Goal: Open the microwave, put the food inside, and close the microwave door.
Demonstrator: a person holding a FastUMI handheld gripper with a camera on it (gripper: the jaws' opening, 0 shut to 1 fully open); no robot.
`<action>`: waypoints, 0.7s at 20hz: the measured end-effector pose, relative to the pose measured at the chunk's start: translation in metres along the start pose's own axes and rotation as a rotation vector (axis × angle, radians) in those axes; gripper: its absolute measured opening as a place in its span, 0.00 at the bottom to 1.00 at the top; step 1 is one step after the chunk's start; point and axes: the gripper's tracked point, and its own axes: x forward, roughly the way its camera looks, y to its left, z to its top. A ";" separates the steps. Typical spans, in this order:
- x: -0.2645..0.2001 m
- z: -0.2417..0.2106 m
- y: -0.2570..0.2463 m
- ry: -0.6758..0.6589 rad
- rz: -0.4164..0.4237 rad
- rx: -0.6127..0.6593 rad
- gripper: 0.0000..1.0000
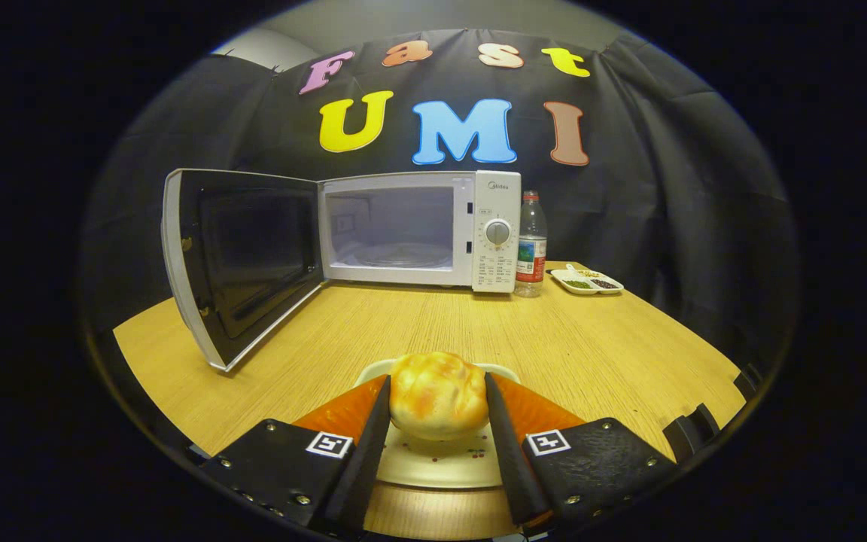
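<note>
The gripper (438, 406) has both fingers pressed on the bun (438, 394), which sits over a plate (441, 463) partly hidden beneath them. Bare table (418, 320) stretches ahead to the microwave (418, 229); its door (234, 260) is swung wide at the fingers' far left, with a bottle (530, 245) and small dish (586, 281) beyond-right.

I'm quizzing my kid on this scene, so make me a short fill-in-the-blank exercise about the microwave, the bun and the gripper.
1. The microwave door stands ____.
2. The gripper has its fingers closed on the ____.
3. Under the bun lies a ____.
4. A ____ stands right beside the microwave's dial panel.

Missing words: open; bun; plate; bottle
</note>
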 end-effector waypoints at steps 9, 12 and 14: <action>0.020 0.045 0.025 -0.050 0.030 -0.135 0.69; 0.036 0.063 0.030 -0.058 0.027 -0.194 0.69; 0.045 0.073 0.035 -0.064 0.026 -0.244 0.69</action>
